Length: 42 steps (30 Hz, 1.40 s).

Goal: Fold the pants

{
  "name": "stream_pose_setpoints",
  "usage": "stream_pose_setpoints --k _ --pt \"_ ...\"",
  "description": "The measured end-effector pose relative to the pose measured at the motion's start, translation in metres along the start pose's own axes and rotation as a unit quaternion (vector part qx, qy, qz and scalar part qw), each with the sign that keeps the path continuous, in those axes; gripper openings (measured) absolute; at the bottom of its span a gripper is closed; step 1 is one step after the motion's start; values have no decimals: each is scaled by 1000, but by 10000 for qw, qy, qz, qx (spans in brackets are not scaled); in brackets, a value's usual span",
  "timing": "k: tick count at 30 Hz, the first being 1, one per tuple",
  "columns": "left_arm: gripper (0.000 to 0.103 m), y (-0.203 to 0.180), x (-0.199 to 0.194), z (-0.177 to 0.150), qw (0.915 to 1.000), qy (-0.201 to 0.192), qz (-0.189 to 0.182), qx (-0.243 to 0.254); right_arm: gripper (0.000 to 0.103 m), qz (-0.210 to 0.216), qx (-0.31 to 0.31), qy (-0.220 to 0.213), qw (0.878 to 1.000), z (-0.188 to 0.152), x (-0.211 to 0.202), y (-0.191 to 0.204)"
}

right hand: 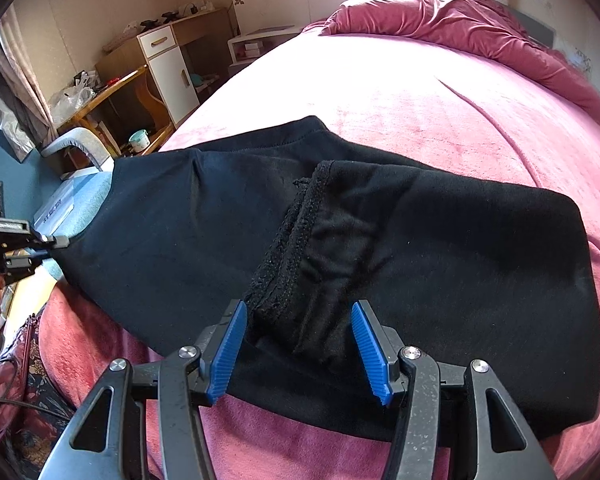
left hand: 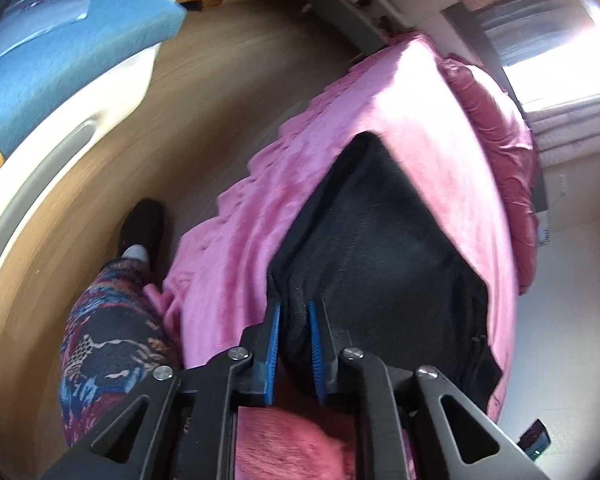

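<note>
Black pants (right hand: 440, 248) lie partly folded on a pink blanket (right hand: 420, 100) that covers the bed. One hemmed end is doubled back over the middle. My right gripper (right hand: 299, 306) is open just above the near edge. That rumpled hemmed end lies between its blue pads (right hand: 228, 348), which do not press it. My left gripper (left hand: 293, 306) is shut on a bunched fold at the pants' (left hand: 380, 232) left end, near the bed's side edge. In the right wrist view the left gripper (right hand: 60, 242) holds that end stretched out at the far left.
A crimson quilt (right hand: 460, 24) is heaped at the bed's far end. A person's patterned trouser leg and black slipper (left hand: 144, 224) stand on the wooden floor beside the bed. A blue-padded piece of furniture (left hand: 60, 60) and a wooden desk with a white cabinet (right hand: 168, 68) stand beyond.
</note>
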<state>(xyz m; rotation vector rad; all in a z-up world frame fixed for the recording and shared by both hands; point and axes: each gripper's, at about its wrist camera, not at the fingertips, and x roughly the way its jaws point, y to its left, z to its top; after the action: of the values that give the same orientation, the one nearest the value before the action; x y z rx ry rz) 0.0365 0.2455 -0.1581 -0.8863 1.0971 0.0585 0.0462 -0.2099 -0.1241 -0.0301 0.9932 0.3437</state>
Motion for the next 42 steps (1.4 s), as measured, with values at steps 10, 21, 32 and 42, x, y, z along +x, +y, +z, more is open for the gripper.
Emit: stream_pose_setpoints --k 10,21,32,42 --pt "12 -125 -36 -7 9766 -7 -1485 1557 71 1463 -680 -437 9859 27 -35 49" --pt "12 -238 -19 -43 9292 691 -1442 3331 70 1516 -1125 -956 9774 70 -37 93" --pt "24 -286 -20 -70 9008 798 -1540 3980 14 1109 -370 -766 9902 84 -31 52" --pt "27 -234 -6 -39 9440 317 -1822 2733 14 1558 1556 -931 9710 63 -83 -62"
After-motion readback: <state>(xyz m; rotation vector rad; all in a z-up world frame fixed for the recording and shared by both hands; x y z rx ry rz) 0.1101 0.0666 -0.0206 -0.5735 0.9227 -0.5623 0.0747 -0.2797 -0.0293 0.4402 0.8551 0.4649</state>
